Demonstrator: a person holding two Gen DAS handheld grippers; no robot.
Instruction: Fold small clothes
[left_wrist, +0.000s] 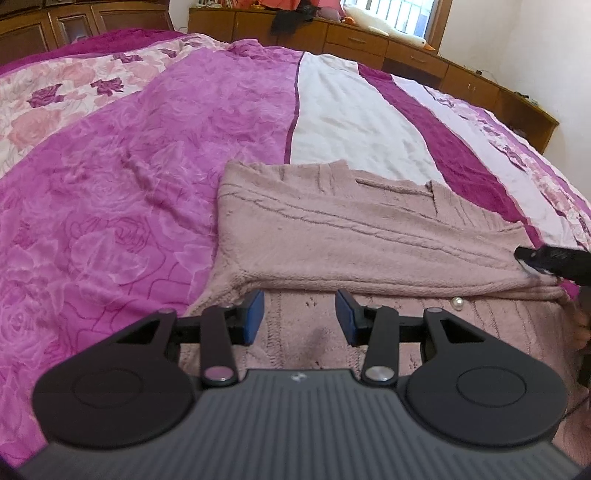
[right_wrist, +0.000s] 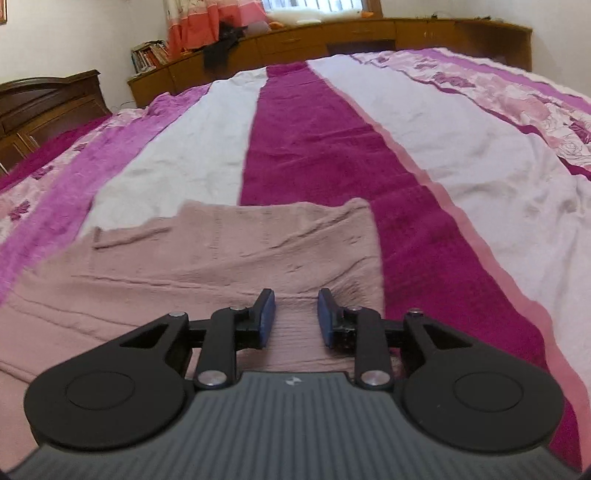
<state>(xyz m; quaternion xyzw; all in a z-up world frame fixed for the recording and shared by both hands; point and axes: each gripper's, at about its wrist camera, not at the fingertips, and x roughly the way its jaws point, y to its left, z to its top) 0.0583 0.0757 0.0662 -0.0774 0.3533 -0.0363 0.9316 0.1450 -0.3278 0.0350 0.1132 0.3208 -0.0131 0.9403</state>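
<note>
A dusty-pink knitted sweater (left_wrist: 351, 229) lies flat on the bed, its far part folded over towards me, with a pearl button (left_wrist: 457, 303) showing below the fold. My left gripper (left_wrist: 299, 317) hovers over the sweater's near part, open, with only knit seen below the gap. In the right wrist view my right gripper (right_wrist: 295, 314) stands open just above the sweater (right_wrist: 221, 251) near its right edge, and the blue pads are not pressing on the fabric. The right gripper's black tip (left_wrist: 526, 258) also shows in the left wrist view, at the fold's right end.
The bed cover (left_wrist: 110, 203) is magenta with floral print, a white stripe (right_wrist: 177, 158) and a dark magenta stripe (right_wrist: 314, 147). Low wooden cabinets (left_wrist: 369, 40) line the far wall, with a white plush toy (left_wrist: 380, 22) and dark clothes on top. A wooden headboard (right_wrist: 44, 103) stands at the left.
</note>
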